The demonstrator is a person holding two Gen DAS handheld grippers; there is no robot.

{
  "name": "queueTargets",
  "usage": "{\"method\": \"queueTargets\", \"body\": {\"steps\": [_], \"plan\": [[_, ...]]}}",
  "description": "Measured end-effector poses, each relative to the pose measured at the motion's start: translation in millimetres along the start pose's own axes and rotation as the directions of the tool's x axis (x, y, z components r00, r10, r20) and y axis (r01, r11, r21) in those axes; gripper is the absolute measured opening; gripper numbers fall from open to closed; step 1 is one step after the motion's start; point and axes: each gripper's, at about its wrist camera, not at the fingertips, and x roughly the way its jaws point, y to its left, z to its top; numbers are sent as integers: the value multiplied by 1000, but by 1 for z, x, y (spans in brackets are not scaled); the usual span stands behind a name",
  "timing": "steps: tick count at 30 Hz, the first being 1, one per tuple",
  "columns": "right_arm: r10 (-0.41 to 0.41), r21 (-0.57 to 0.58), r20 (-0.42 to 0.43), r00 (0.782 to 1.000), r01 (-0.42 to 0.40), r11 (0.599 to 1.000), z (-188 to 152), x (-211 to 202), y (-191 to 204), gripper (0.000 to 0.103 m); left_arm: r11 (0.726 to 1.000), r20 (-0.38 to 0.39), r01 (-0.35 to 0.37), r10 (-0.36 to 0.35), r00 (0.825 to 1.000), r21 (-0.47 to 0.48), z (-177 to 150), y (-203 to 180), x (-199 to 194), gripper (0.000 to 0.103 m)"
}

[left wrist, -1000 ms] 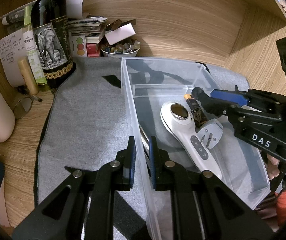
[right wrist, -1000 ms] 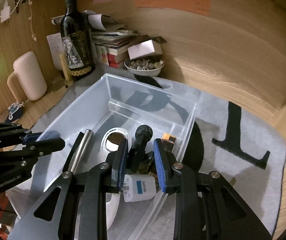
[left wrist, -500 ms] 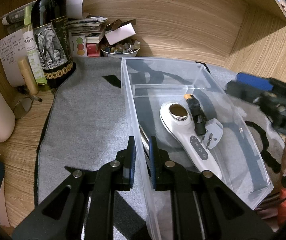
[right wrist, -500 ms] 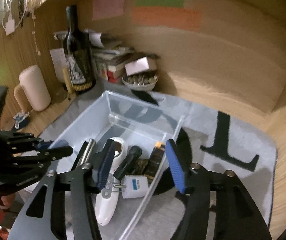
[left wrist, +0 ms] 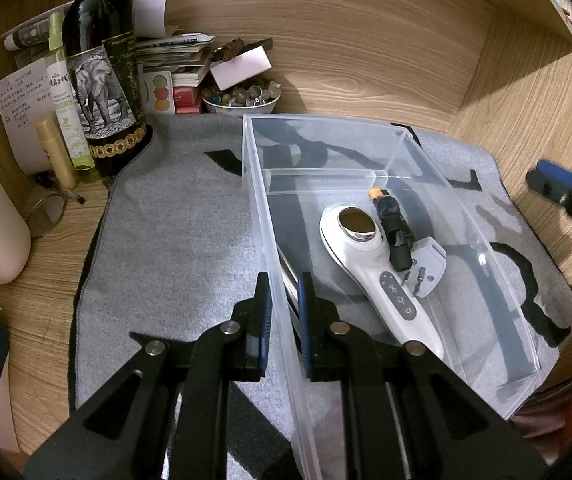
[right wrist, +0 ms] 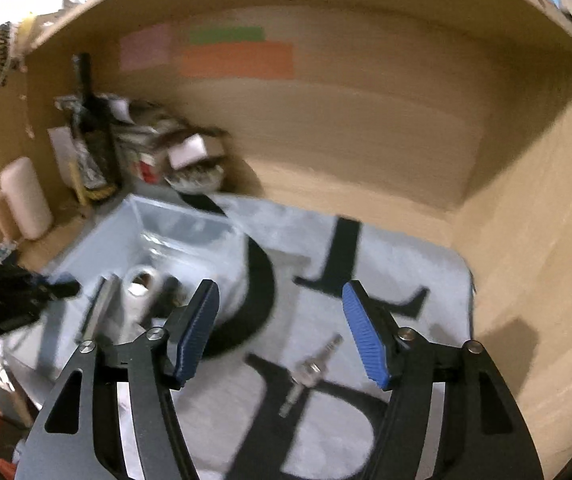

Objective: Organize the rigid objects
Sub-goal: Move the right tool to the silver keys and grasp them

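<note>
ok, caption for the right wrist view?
Open right hand-held gripper above a metal fitting on the grey mat, clear bin at left.

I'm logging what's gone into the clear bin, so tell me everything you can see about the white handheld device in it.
The white handheld device lies flat on the floor of the clear plastic bin, angled with its head toward the back. It looks like glossy white plastic, with a shiny oval metal plate on the wide head and a grey button panel on the tapering handle. A black cylindrical item leans across its right edge, and a white plug adapter sits against it there. Neither gripper touches it.
</note>
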Motion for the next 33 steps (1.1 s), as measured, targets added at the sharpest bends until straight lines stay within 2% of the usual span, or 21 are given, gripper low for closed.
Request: {"method": "queueTargets", "body": {"steps": [4,9,16,18,21,23,25,26,33], "plan": [[-15,31,-93,996,18,999,-21,23,-14,61,1000,0,0,0,1000,1,0,0,0,12],[-4,50,-206,979,14,999,-46,55,-21,61,1000,0,0,0,1000,1,0,0,0,12],[16,93,-278,960,10,996,-58,82,-27,61,1000,0,0,0,1000,1,0,0,0,12],[16,90,-271,962,9,996,-56,83,-26,61,1000,-1,0,0,1000,0,0,0,0,12],[14,84,-257,966,8,996,-54,83,-26,52,1000,0,1,-1,1000,0,0,0,0,12],[13,79,-249,968,7,997,-53,83,-25,43,1000,0,0,0,1000,0,0,0,0,12],[13,72,-243,970,5,997,-52,83,-25,28,1000,0,0,0,1000,0,0,0,0,12],[10,69,-242,970,7,998,-52,84,-25,26,1000,0,0,0,1000,0,0,0,0,12],[12,76,-212,977,4,997,-50,81,-24,26,1000,0,2,-2,1000,0,0,1,0,12]]}}
